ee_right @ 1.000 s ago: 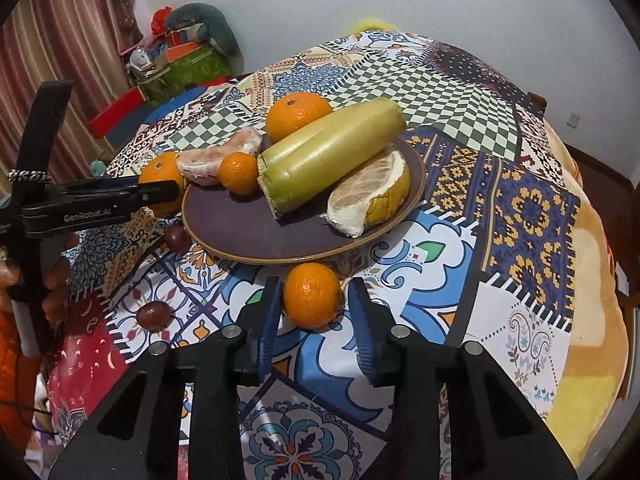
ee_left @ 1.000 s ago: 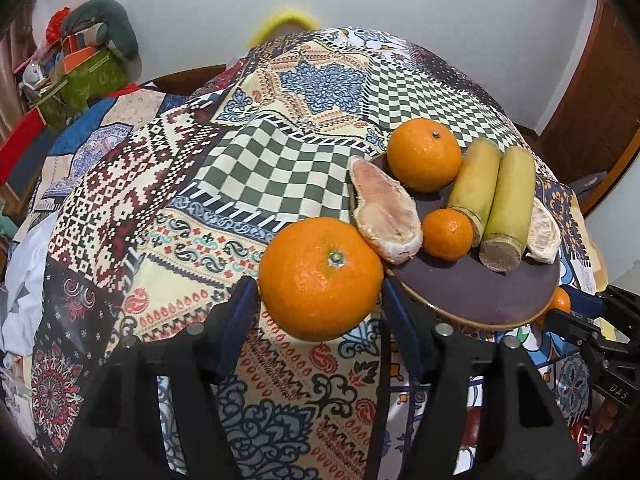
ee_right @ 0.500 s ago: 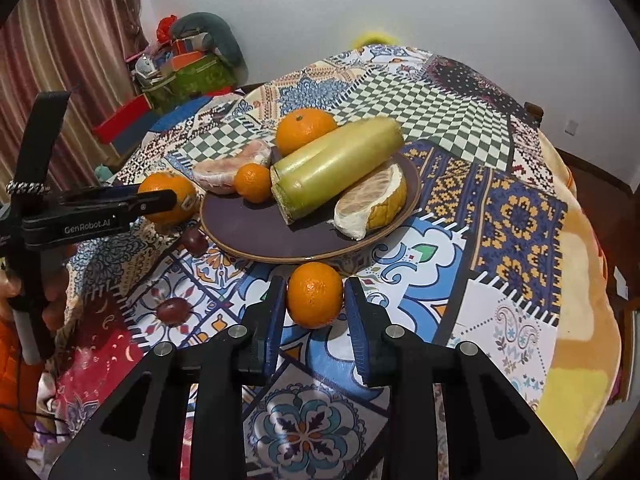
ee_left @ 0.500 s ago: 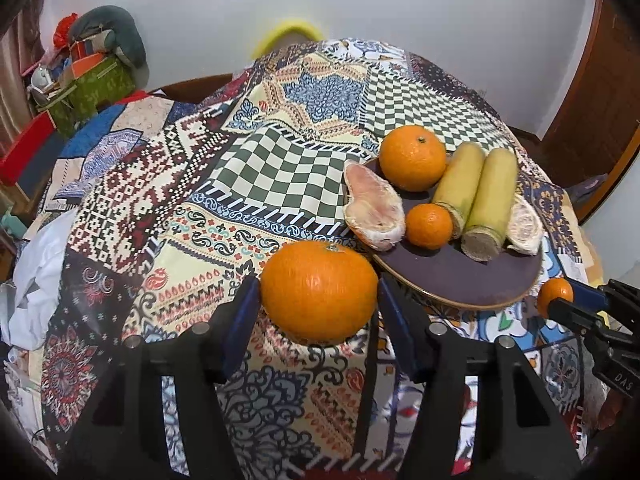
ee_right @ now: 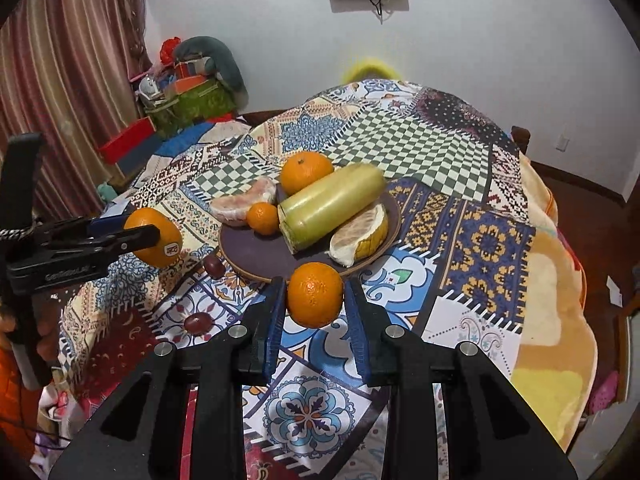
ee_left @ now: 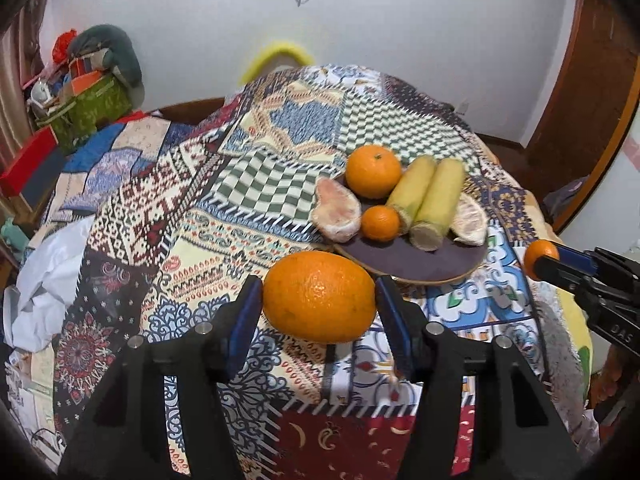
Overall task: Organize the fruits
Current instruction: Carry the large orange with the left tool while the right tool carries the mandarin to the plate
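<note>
Left wrist: large orange (ee_left: 319, 295) clamped between left gripper (ee_left: 319, 312) fingers.

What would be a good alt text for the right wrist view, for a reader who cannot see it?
The right gripper holds a small orange above a patterned tablecloth, just in front of a dark plate of fruit. At the left, the left gripper holds a larger orange.

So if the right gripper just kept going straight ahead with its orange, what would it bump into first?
Probably the near rim of the dark plate. The right gripper, shut on a small orange, seems lifted, so it might instead clear the rim.
</note>
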Motion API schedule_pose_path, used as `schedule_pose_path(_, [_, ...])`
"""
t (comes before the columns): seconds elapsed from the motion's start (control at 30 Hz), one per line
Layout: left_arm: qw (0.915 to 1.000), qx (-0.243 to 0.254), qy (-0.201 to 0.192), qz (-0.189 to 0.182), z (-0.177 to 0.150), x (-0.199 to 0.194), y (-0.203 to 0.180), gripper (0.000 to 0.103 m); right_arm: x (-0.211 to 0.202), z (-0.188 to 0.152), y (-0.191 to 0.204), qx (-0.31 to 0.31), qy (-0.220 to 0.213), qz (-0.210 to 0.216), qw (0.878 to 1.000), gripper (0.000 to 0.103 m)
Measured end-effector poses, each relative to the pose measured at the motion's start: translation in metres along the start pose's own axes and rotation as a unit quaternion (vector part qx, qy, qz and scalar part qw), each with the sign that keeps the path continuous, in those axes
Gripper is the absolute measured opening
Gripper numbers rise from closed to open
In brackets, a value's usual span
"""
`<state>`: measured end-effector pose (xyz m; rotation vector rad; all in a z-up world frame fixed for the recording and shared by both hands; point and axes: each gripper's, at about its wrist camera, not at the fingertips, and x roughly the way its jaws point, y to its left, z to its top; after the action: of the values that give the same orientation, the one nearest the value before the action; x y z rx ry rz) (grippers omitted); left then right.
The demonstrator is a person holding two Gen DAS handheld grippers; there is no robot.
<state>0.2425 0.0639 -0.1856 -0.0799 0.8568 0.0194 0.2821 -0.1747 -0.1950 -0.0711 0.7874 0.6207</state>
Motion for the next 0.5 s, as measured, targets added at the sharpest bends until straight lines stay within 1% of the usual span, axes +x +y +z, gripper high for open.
schedule_pose_path(0.23, [0.9995,0.014,-0.019,-0.019,0.012,-0.007,-0.022,0.057,-0.003,0.009,-0.001,-0.001,-0.014,0.0,1.0,0.027])
schedule_pose_path(0.5, [0.9984,0.014,-0.021,-0.051,0.025,0.01,-0.039,0.057,0.01,0.018,-0.008,0.003,-0.017,-0.002,1.0,0.027])
